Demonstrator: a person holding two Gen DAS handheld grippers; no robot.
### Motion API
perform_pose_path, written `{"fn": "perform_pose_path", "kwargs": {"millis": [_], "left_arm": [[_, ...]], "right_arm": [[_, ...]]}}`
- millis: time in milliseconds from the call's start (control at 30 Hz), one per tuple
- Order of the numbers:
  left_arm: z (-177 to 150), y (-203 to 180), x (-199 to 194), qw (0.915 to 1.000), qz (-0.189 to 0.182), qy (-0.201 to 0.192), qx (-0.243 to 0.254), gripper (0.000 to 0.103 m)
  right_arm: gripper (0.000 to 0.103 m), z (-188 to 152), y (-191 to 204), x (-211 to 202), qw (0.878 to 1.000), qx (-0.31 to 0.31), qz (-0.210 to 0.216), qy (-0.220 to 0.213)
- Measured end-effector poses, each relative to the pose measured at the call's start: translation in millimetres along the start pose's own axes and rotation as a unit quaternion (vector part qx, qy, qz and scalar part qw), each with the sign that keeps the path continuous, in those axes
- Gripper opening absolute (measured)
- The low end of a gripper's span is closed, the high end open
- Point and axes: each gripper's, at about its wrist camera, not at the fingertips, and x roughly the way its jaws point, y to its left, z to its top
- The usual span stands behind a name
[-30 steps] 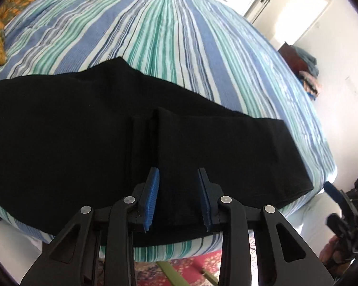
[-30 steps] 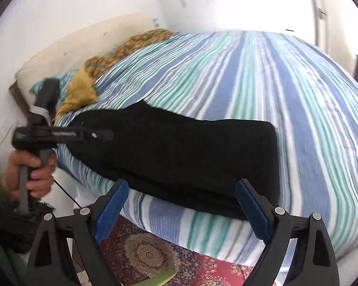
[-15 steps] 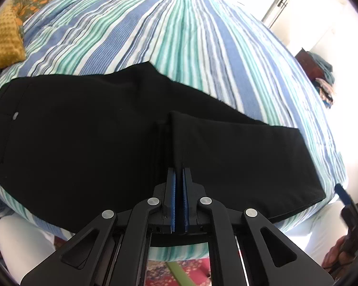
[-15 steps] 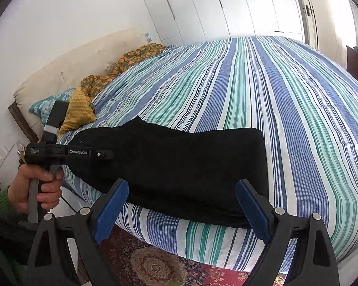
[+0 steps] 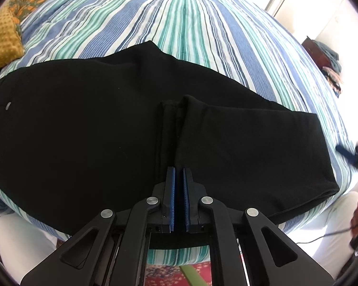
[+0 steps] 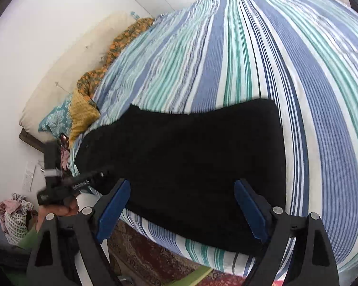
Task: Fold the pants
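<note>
The black pants lie flat along the near edge of the striped bed, legs doubled back so the hem edges rest mid-garment. My left gripper is above the near edge of the pants in front of those hems, its blue pads almost together with a thin gap and no cloth seen between them. My right gripper is wide open and empty, hovering over the folded end of the pants. The left gripper also shows in the right wrist view, held in a hand.
A mustard knitted cushion and orange patterned fabric lie at the head of the bed. A headboard and white wall stand behind. A patterned red rug covers the floor below the bed edge. Clothes pile at the far right.
My left gripper closed from open to nearly shut and drew back a little from the hems. The right wrist view swung and tilted closer over the folded end of the pants.
</note>
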Motion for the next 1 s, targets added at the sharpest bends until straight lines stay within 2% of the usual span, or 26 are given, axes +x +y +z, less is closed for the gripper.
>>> {"fn": "perform_pose_path", "kwargs": {"millis": [67,133,233,267,300,367,467,600,633,700,733,767,800,833,867,967,1000], "left_arm": [[-0.7,0.5,-0.4,1.0000,-0.001,-0.001,-0.001,0.005],[-0.9,0.2,-0.7,1.0000,-0.003,-0.002,-0.001,0.005],[0.4,0.2,0.1,1.0000,-0.004,-0.002,0.002,0.006],[0.8,-0.1,0.7,1.0000,-0.002,-0.003,0.004,0.006],[0.2,-1.0,1.0,1.0000,0.000,-0.003,0.007,0.007],[-0.9,-1.7,1.3,0.9999,0.001,-0.006,0.009,0.009],[-2.4,-0.4,0.9,0.9999,-0.005,-0.010,0.005,0.009],[-4.2,-2.1,0.4,0.9998,-0.010,-0.014,0.006,0.016],[-5.1,-2.8,-0.4,0.9997,-0.016,-0.015,0.005,0.022],[-5.4,-3.1,-4.4,0.9992,-0.035,-0.017,-0.006,0.034],[-6.0,-2.9,-10.1,0.9987,-0.045,-0.020,-0.016,0.047],[-7.0,-2.4,-17.8,0.9980,-0.050,-0.028,-0.026,0.063],[-9.6,-1.7,-29.8,0.9969,-0.052,-0.046,-0.037,0.071],[-11.9,-1.3,-39.2,0.9958,-0.051,-0.062,-0.044,0.084],[-16.2,-1.1,-49.2,0.9942,-0.049,-0.081,-0.050,0.090],[-29.8,2.6,-68.6,0.9903,-0.030,-0.124,-0.056,0.090],[-35.0,5.3,-71.7,0.9894,-0.017,-0.132,-0.058,0.090]], "right_arm": [[0.089,22.6,-5.4,0.4,1.000,0.003,-0.012,-0.015],[0.089,40.9,-18.0,13.6,1.000,0.011,-0.022,-0.007],[0.089,50.1,-45.4,52.1,0.995,0.031,-0.085,0.047],[0.089,48.7,-51.9,63.4,0.993,0.034,-0.094,0.070],[0.089,47.2,-51.4,66.2,0.991,0.028,-0.103,0.075],[0.089,47.5,-37.6,54.4,0.991,0.001,-0.117,0.058],[0.089,38.0,-8.8,22.1,0.994,-0.028,-0.108,0.022],[0.090,-3.1,22.8,-9.1,0.993,-0.057,-0.105,-0.010],[0.091,-13.2,26.7,-7.4,0.992,-0.059,-0.110,-0.007],[0.091,-32.8,20.7,7.4,0.991,-0.054,-0.118,0.027],[0.091,-41.1,14.0,16.2,0.990,-0.043,-0.127,0.047],[0.091,-46.7,13.5,18.6,0.989,-0.034,-0.132,0.047],[0.091,-47.1,15.6,13.4,0.990,-0.034,-0.132,0.030],[0.091,-44.4,20.5,5.0,0.991,-0.035,-0.132,0.012],[0.091,-40.2,25.4,-3.9,0.990,-0.036,-0.132,-0.011],[0.094,-35.0,40.9,-36.2,0.981,-0.053,-0.157,-0.104],[0.103,-36.5,46.1,-45.5,0.975,-0.061,-0.169,-0.134]]}}
